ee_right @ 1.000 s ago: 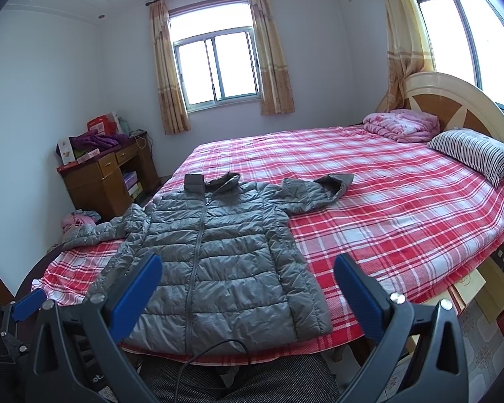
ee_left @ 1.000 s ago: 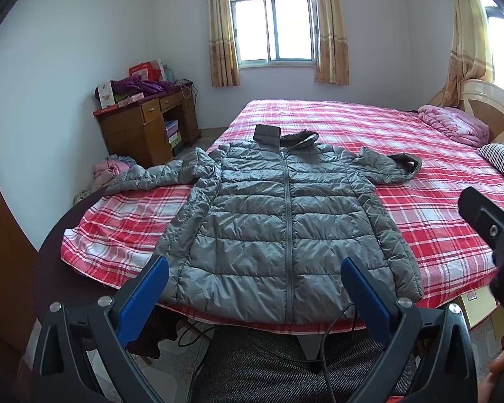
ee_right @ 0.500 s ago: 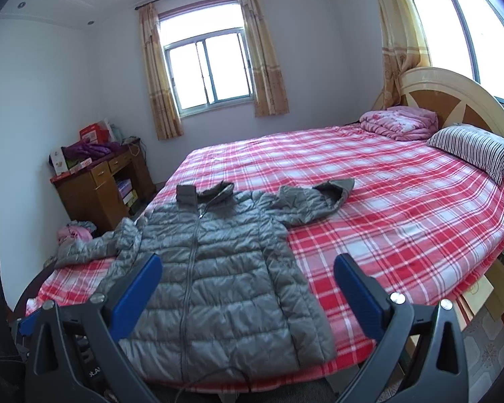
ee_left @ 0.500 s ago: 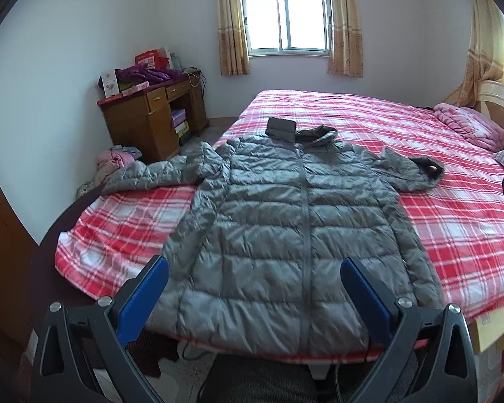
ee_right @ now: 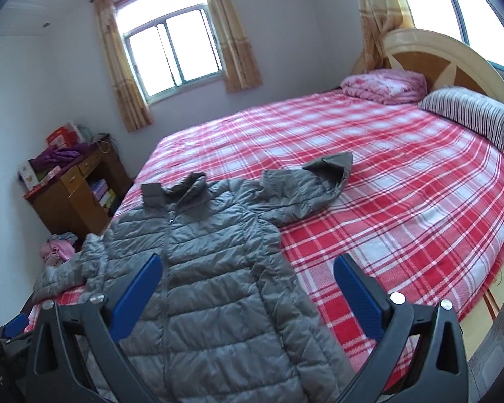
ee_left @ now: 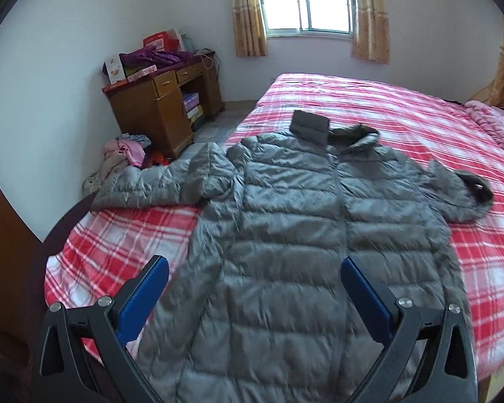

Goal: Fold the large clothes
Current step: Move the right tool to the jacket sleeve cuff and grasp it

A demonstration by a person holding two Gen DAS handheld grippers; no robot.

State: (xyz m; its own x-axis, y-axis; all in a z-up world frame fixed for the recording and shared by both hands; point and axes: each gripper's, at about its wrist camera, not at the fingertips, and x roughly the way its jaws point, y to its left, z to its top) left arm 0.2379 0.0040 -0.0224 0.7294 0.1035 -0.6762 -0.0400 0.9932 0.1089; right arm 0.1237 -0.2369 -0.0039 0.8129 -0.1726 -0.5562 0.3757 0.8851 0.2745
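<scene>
As both released claws [ee_left: 252, 297] [ee_right: 247, 292] drop nearer: flat grey jacket [ee_left: 285, 252], now larger.

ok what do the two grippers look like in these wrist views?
Both look identical. The left gripper and right gripper each have two flat blue finger pads on black Y-shaped plastic arms with triangular cut-outs and silver screw heads. No markings or cables visible; no hands or sleeves in frame.

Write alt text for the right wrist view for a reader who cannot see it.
A grey quilted puffer jacket lies zipped and face up, sleeves spread, on a red-and-white plaid bed. The open right gripper with blue-padded fingers hovers above it, holding nothing.
</scene>
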